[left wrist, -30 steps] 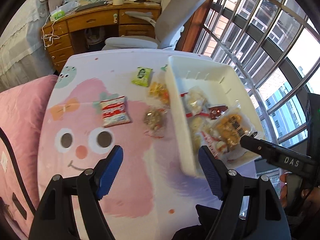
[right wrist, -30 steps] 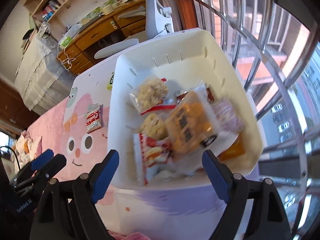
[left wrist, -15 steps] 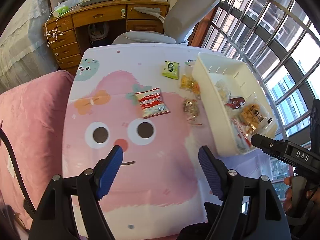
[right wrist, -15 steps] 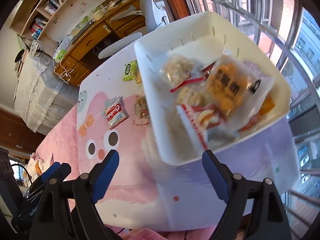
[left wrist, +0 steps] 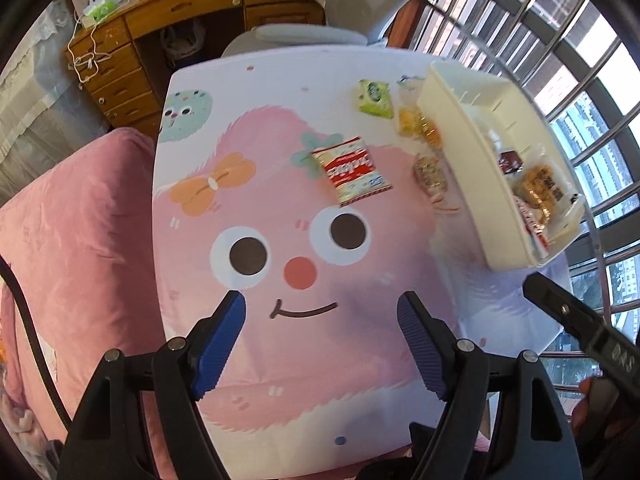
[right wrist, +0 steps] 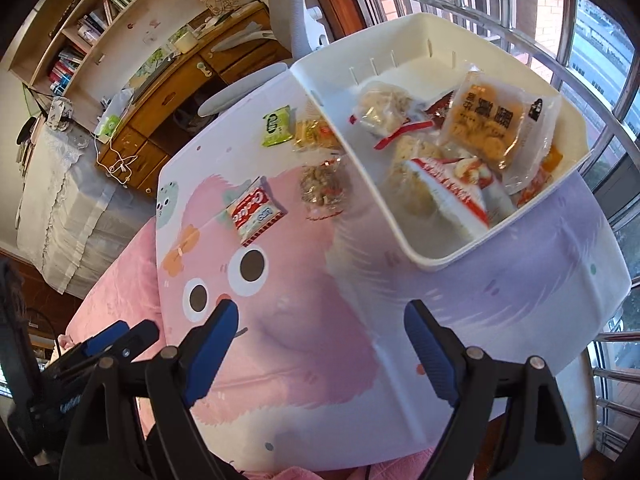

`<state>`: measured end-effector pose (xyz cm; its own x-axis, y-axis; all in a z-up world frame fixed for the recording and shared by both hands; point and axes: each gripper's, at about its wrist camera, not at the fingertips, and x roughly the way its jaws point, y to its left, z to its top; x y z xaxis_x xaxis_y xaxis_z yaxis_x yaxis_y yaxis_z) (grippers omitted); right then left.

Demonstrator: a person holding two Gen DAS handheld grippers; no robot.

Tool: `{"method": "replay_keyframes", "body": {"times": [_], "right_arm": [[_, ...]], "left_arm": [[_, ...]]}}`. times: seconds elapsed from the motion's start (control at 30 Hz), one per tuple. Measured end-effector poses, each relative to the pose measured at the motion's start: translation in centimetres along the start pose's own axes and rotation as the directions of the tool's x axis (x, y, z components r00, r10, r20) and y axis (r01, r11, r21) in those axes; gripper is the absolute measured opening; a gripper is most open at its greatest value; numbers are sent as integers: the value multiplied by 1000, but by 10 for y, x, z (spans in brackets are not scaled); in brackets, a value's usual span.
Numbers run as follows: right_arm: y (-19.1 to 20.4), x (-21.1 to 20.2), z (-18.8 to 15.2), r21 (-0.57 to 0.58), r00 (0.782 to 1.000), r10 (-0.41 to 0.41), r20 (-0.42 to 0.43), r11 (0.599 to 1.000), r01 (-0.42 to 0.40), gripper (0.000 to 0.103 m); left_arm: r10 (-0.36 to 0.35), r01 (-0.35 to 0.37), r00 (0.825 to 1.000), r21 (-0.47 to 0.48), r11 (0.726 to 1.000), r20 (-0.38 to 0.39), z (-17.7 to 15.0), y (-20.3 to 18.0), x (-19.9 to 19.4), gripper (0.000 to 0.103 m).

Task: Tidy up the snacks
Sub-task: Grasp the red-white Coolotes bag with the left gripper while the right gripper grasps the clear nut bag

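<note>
Wooden desk (left wrist: pixel 192 12) beyond cartoon tablecloth (left wrist: pixel 280 264); grey chair (left wrist: pixel 360 4); bookshelf (right wrist: pixel 92 20); pink bedding (left wrist: pixel 80 220).

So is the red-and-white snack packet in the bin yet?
Out: the red-and-white snack packet lies flat on the tablecloth, apart from the white bin.

My left gripper (left wrist: pixel 322 334) hangs over the table's (left wrist: pixel 280 360) near edge, jaws wide apart, holding nothing. My right gripper (right wrist: pixel 320 344) is beside it, also spread wide and unladen.
</note>
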<state>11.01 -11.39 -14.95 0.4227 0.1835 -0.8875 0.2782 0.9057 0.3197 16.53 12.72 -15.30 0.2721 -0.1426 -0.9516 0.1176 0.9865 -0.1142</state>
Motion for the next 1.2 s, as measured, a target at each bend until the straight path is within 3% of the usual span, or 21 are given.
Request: {"method": "replay_keyframes", "body": {"times": [0.27,0.43,0.6,0.8,1.2], "right_arm": [[24,3,-5,-62,995,-51,81,996,57,86],[35,8,1,-89,979,-85,185,991,103,86],[40,28,11,-115,967,-123,222,982,152,86],[47,62,23,-169,949,-182,259,958,230,85],[56,120,45,-237,940,-206,271,933,273,81]], "left_arm": [[0,-5,997,-53,999,-81,18,15,23,77],[7,-17,994,-86,996,-113,33,19,35,78],[2,-21,989,-129,991,-150,52,22,51,79],[65,-97,975,-148,984,-212,85,23,80,79],[-53,-34,945,-259,965,-324,142,18,142,79]]}}
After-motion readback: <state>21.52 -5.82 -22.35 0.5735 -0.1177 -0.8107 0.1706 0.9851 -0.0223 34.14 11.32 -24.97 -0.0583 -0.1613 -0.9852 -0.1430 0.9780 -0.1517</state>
